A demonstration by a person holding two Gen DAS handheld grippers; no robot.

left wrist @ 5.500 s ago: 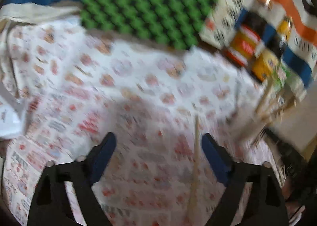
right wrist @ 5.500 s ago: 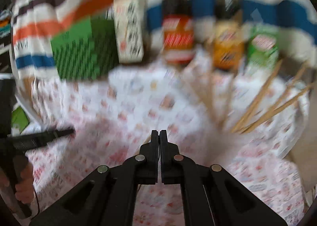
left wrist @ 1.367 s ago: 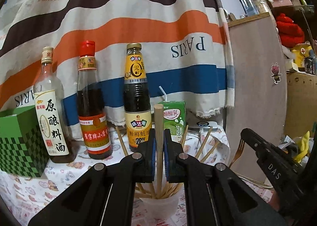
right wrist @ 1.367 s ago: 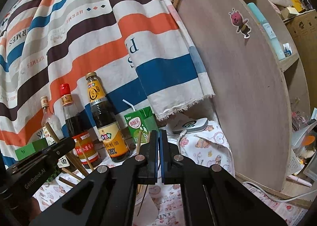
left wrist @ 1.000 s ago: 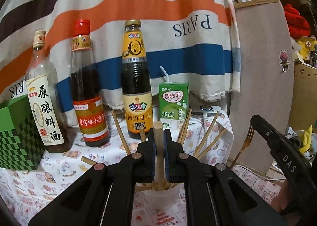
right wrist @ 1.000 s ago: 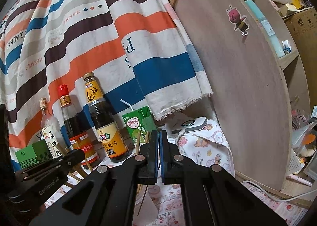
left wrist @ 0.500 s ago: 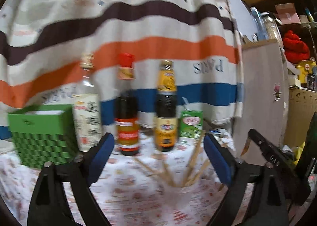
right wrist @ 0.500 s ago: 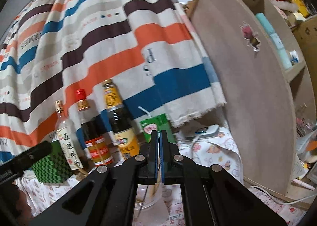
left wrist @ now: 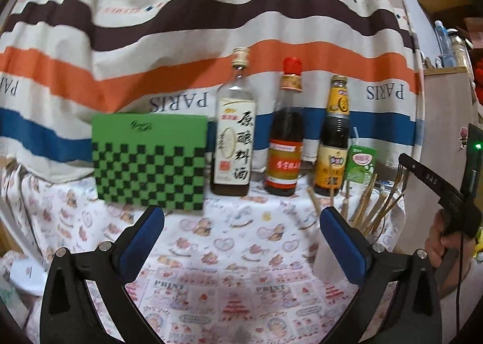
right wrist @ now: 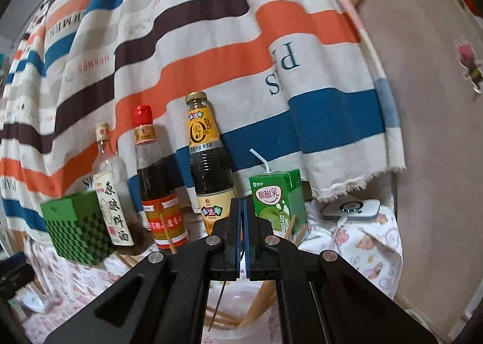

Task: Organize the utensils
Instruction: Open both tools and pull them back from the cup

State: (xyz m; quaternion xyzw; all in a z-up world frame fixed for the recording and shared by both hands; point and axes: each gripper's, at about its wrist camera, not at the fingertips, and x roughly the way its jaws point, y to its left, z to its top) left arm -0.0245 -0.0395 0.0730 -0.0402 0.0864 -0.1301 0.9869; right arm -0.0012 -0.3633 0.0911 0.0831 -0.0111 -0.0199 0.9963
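My left gripper (left wrist: 241, 235) is open and empty above the patterned tablecloth (left wrist: 235, 235), left of the cup. Several wooden chopsticks (left wrist: 366, 208) stand in a cup partly hidden behind my right finger pad (left wrist: 344, 250). A metal fork (left wrist: 395, 184) hangs under my right gripper (left wrist: 406, 162), which shows at the right edge of the left wrist view. In the right wrist view my right gripper (right wrist: 241, 208) is shut on the thin fork, whose dark handle (right wrist: 220, 298) hangs down over the cup (right wrist: 241, 307) with chopsticks (right wrist: 259, 301).
A green checkered box (left wrist: 151, 162), a clear cooking wine bottle (left wrist: 234, 144), a red-capped bottle (left wrist: 285, 144), a dark sauce bottle (left wrist: 333, 144) and a green drink carton (left wrist: 360, 164) line the back against a striped cloth. A wooden panel (right wrist: 437, 132) stands at the right.
My left gripper let go of the chopstick into the cup, opened wide and drew back to the left. My right gripper stays shut on the fork above the cup.
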